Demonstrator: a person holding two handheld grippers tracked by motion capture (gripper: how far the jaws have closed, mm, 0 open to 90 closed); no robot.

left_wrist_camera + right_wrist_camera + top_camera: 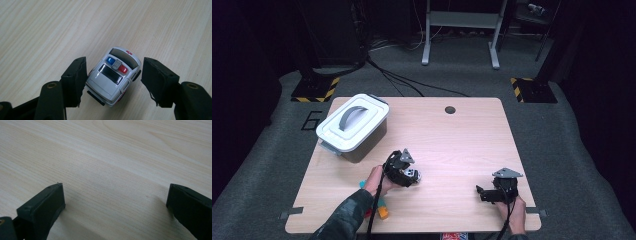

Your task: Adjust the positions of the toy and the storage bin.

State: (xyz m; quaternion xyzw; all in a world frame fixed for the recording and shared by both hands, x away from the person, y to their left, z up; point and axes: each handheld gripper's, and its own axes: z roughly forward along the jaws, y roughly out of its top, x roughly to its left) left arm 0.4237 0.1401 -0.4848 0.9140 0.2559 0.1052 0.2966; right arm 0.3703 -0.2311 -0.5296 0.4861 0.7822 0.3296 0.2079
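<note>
Squarely between the parted jaws of the left hand-held gripper (113, 81), a toy police car (113, 76) is framed at lower centre, its long axis running diagonally up-right on the tabletop (50, 30).

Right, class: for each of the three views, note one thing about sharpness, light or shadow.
High view: soft and grainy, the room around the table falling into darkness. Left gripper view: the toy police car is sharp and evenly lit, the near parts of the jaws are blurred. Right gripper view: the wood grain is clear, with soft shadows spreading from both jaws.
</note>
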